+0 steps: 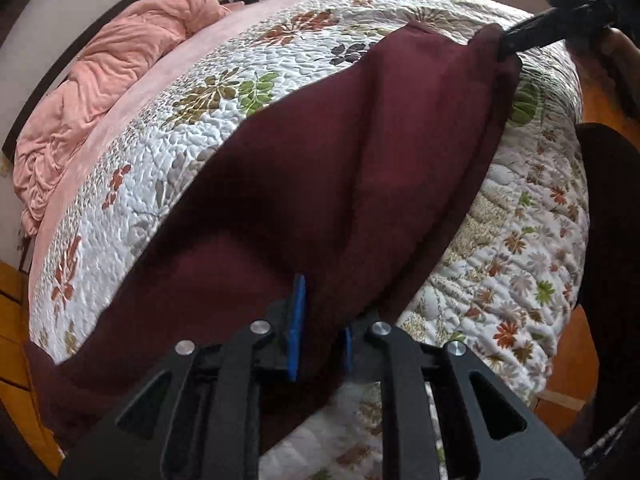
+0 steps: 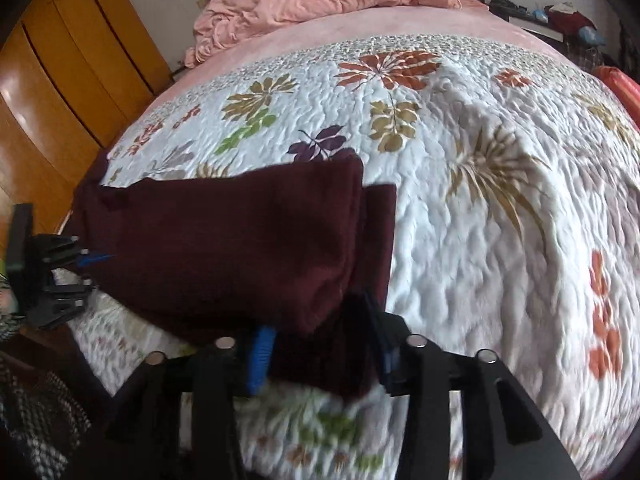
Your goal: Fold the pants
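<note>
I saw the bed [image 1: 320, 60] filling both views, covered by a white quilt [image 2: 460, 200] with flower prints. At the head of the bed lay a crumpled pink blanket [image 1: 100, 92]. The maroon pants [image 1: 320, 184] stretched along the foot edge of the bed, partly lifted off the quilt and hanging between my two tools. One end hung over the bed's corner beside the wooden floor [image 1: 12, 340]. My left hand-held gripper [image 1: 320, 332] was closed on a bunched fold of the pants. My right hand-held gripper [image 2: 320, 344] was clamped on the opposite end, fabric gathered between its blue pads [image 2: 260, 356].
</note>
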